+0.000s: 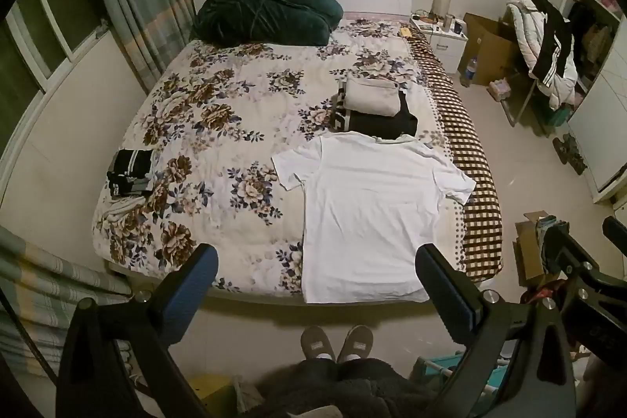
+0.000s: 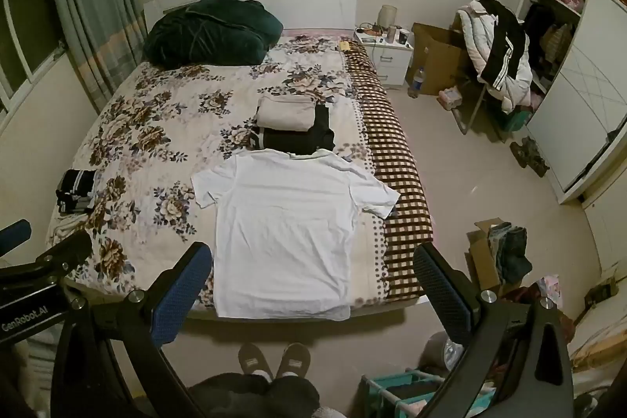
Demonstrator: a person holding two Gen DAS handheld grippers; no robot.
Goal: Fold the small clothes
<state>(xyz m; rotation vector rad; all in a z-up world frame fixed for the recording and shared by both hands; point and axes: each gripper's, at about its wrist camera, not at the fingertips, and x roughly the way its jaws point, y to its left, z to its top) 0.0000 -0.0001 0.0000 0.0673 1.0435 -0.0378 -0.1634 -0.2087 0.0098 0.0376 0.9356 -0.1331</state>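
A white T-shirt (image 1: 368, 210) lies flat, collar away from me, on the near right part of the floral bed (image 1: 219, 128); it also shows in the right wrist view (image 2: 286, 230). Behind it sits a stack of folded clothes (image 1: 372, 104), beige on black, seen too in the right wrist view (image 2: 290, 124). A folded black striped garment (image 1: 129, 171) lies at the bed's left edge, also in the right wrist view (image 2: 76, 190). My left gripper (image 1: 317, 261) is open and empty, held above the bed's near edge. My right gripper (image 2: 313, 261) is open and empty beside it.
A dark green bundle (image 1: 266, 10) lies at the headboard. A checked blanket (image 1: 466, 151) runs along the bed's right side. A nightstand (image 2: 386, 53), cardboard boxes (image 2: 435, 61), a chair piled with clothes (image 2: 497, 53) and a wardrobe (image 2: 580, 112) stand right. My slippered feet (image 2: 274, 359) stand before the bed.
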